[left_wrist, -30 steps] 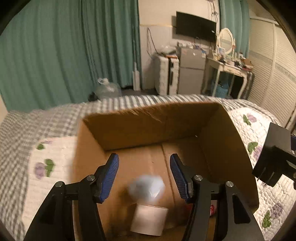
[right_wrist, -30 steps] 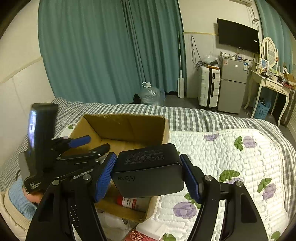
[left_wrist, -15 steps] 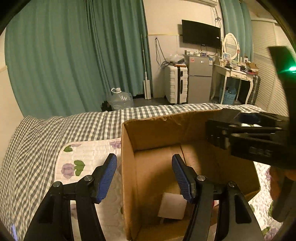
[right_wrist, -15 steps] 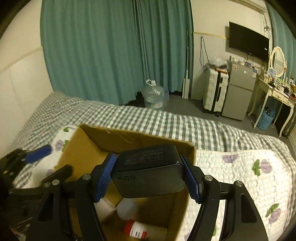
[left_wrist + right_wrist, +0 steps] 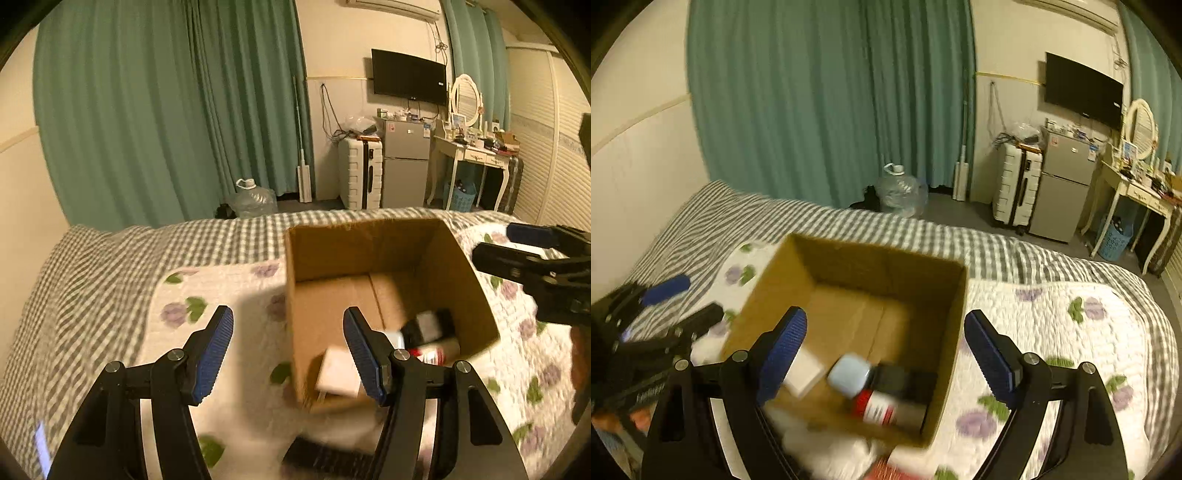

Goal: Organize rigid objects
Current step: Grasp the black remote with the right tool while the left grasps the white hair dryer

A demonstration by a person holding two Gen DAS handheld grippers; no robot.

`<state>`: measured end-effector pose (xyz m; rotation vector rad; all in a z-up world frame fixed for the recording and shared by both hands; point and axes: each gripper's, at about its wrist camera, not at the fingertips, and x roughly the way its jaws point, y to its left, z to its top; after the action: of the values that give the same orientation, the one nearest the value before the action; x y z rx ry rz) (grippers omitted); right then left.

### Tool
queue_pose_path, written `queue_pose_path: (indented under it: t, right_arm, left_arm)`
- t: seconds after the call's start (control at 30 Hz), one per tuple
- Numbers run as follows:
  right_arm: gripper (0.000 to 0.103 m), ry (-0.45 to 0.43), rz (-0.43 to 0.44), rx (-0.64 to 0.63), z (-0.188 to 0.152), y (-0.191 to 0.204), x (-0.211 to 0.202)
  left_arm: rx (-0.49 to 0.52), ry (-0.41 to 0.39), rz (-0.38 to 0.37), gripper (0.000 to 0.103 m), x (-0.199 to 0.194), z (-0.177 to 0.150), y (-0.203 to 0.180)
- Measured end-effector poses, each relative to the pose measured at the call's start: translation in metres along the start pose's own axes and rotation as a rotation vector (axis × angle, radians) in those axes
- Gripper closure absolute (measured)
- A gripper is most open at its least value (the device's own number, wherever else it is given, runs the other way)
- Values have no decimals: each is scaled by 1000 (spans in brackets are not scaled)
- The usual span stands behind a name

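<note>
Two grippers are hanging over a bed (image 5: 1052, 306) that is wearing a grey checked cover and a white quilt with purple flowers. On the quilt an open cardboard box (image 5: 955, 332) is sitting, and the task's things are lying on its floor at the near end. Largest among them is a black charger (image 5: 908, 380), now resting in the box beside a red-and-white bottle (image 5: 877, 406) lying on its side; half a second ago the right gripper was carrying it over the box, its "65W" marking showing. That marking is not readable now, and the bottle's label is too blurred to read. A white box (image 5: 805, 373) and a pale blue block (image 5: 849, 374) are lying just beside them, the block touching the bottle's end.

The right gripper (image 5: 886, 352) is hovering above the box with its blue-padded jaws spread wide and nothing between them. The left gripper (image 5: 288, 349) is also gaping empty; it has shifted to the left since the earlier frame and is now straddling the box's left wall, one finger over the quilt.

Motion blur is smearing the near part of both views, so the dark thing at the bottom edge of the left view cannot be made out.
</note>
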<state>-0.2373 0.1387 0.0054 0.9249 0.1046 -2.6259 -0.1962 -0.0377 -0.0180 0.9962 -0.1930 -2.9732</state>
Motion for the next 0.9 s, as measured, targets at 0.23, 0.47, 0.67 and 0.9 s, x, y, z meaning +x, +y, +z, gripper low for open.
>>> queue_pose_path:
  t: [0.23,0.47,0.67,0.9]
  right_arm:
    - [16,93,101,-119,-65,68,-11]
    - [16,269,169,-281,-132,134,57]
    - [28,355,206,-315,-143,147,102]
    - [58,371,198,-307,-138,146,125]
  left_arm:
    - [-29,56,63,37,-35,-58,25]
    - [-100,159,127,37,-13,-116,48]
    - [-147,180,137,37,5,-131,69]
    - [-148,209,126,37,15,-139,73]
